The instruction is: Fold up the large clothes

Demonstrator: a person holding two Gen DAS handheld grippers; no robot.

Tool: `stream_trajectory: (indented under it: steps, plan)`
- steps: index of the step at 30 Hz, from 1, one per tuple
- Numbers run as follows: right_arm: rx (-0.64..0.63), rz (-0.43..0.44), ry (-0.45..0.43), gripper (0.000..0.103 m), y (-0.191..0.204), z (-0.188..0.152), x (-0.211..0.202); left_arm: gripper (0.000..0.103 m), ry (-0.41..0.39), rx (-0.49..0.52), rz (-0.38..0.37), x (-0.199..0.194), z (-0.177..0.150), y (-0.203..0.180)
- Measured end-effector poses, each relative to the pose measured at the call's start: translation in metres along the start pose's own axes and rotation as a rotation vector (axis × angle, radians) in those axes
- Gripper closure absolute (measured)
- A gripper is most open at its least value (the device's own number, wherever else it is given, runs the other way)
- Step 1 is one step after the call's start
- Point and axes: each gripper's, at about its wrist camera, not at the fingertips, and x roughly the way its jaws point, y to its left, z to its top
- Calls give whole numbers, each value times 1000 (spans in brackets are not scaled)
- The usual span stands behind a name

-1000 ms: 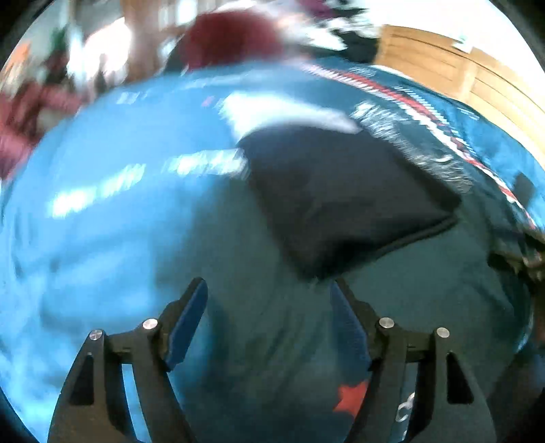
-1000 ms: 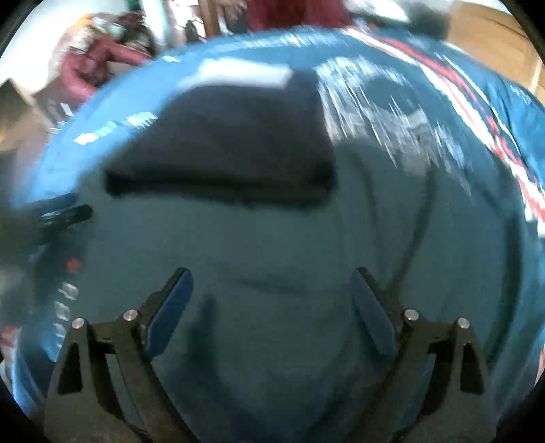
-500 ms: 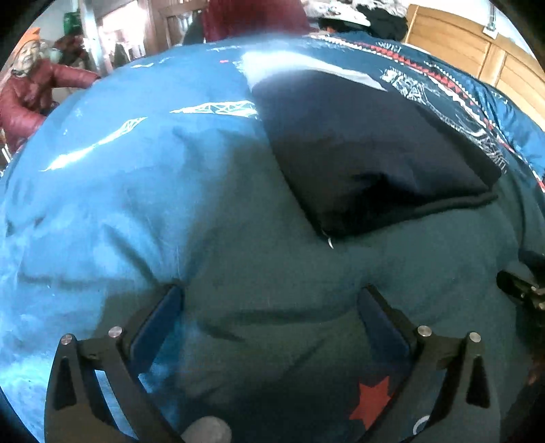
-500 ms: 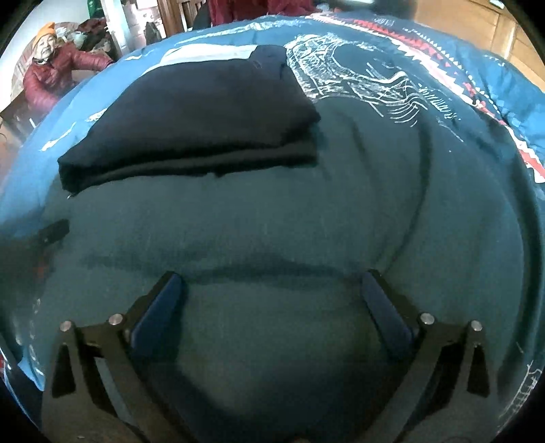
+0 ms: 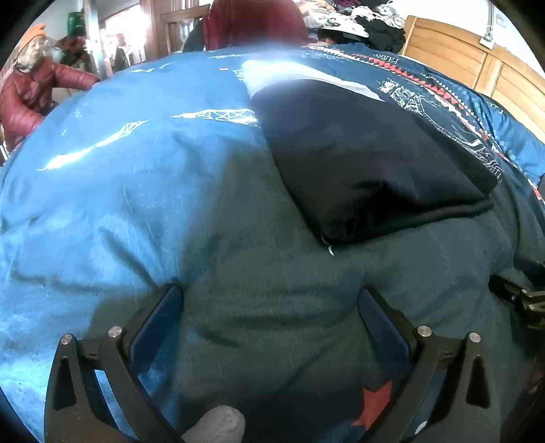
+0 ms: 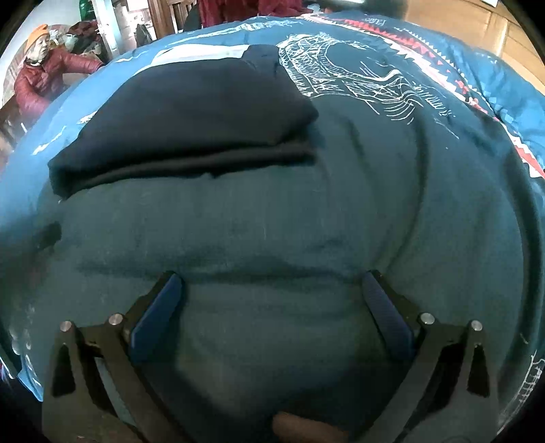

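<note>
A folded black garment (image 5: 368, 160) (image 6: 190, 126) lies flat on the blue bedspread (image 5: 143, 191) (image 6: 340, 211), its thick folded edge facing me. My left gripper (image 5: 269, 300) is open, held low over the bedspread short of the garment and a little to its left. My right gripper (image 6: 270, 283) is also open, low over the cover in front of the garment's near edge. Neither holds anything. The right gripper's black frame (image 5: 521, 300) shows at the right edge of the left wrist view.
The bedspread carries white line prints (image 6: 357, 78) and a red-and-white patterned band (image 5: 419, 78). A wooden headboard (image 5: 477, 54) stands at the far right. A pile of clothes (image 5: 357, 17) lies beyond the bed. A person in a red jacket (image 6: 44, 81) sits at the far left.
Both grippers have drawn back from the folded black garment and settled lower over the bedspread. Their jaws stand wider apart than a second ago. The motion blur has gone.
</note>
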Motion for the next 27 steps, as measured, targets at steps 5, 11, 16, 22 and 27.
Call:
stream_trajectory:
  steps: [5,11,16,22,27]
  plan:
    - [2,1,35,0,-1,4,-6,0,-1,-12,-2,-4,5,1]
    - [-16,-1,-40,0,3,17,-60,0,-115,-14,1,-58,31,-15]
    - [-20,-10,-150,0,9,42,-130,0,-275,28,55,-140,63,-51]
    - [-44,-15,-234,0,17,52,-188,0,-355,35,32,-209,78,-76]
    - [-69,-11,-269,0,24,50,-214,0,-387,9,7,-243,72,-84]
